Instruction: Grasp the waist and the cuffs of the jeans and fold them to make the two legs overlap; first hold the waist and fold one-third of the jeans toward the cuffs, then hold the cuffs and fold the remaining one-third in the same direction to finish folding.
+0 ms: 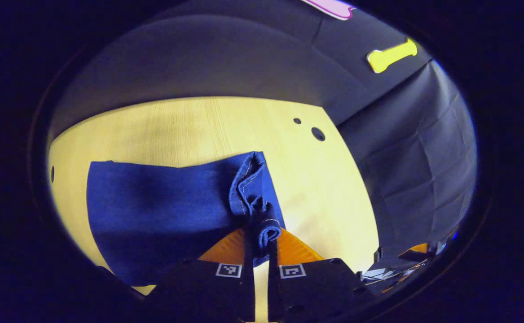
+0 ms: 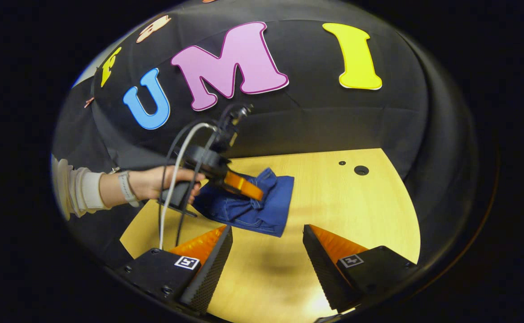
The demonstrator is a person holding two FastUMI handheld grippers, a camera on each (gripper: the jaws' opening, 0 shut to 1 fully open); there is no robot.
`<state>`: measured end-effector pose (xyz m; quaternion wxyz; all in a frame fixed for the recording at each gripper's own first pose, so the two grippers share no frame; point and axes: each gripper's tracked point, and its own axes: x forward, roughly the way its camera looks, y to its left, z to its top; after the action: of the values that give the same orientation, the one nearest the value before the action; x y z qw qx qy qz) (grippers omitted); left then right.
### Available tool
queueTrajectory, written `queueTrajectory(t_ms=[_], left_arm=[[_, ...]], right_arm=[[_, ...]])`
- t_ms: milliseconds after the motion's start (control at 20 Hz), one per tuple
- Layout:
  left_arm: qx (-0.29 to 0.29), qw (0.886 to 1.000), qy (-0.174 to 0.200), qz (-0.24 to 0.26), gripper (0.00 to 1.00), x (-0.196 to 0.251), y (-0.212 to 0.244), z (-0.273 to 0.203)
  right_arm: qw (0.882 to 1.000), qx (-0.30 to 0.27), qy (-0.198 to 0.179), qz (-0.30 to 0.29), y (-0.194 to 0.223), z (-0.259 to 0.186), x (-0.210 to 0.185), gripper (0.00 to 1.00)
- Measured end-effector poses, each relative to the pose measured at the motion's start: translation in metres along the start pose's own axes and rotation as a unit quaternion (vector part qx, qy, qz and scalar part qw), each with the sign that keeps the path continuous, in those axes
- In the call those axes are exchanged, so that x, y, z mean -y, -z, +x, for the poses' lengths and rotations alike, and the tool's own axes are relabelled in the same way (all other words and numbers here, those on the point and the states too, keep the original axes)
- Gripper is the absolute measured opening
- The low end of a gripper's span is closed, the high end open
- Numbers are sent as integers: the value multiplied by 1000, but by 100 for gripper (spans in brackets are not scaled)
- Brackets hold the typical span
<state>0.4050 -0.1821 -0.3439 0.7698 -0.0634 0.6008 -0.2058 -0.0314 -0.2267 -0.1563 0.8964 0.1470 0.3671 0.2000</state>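
Table (image 2: 356, 206) bears jeans (image 1: 163, 211) (left gripper (image 1: 260, 242) clamping).

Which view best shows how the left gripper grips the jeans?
The left gripper view: the left gripper has both fingers pinched on a bunched hem of the jeans, seen close up. The right gripper view shows the same gripper from farther off, held by a hand over the folded jeans on the table, its fingertips hidden.
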Motion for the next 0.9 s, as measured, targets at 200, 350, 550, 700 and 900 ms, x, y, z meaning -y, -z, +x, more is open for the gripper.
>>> queueTrajectory(t_ms=[200,350,550,700,900], left_arm=[[38,999,-14,-1,63,23,8,26],[72,997,-34,11,95,30,3,11],[179,978,-67,86,96,29,-3,-63],[258,955,-89,118,96,31,25,-138],[330,934,-107,84,96,40,97,-236]], right_arm=[[1000,3,-5,-6,-4,3,14,96],[1000,8,-15,4,-10,6,15,96],[999,38,9,-29,-25,-2,24,96],[996,80,22,-42,-41,-24,10,96],[984,153,51,-78,-58,-78,-21,97]])
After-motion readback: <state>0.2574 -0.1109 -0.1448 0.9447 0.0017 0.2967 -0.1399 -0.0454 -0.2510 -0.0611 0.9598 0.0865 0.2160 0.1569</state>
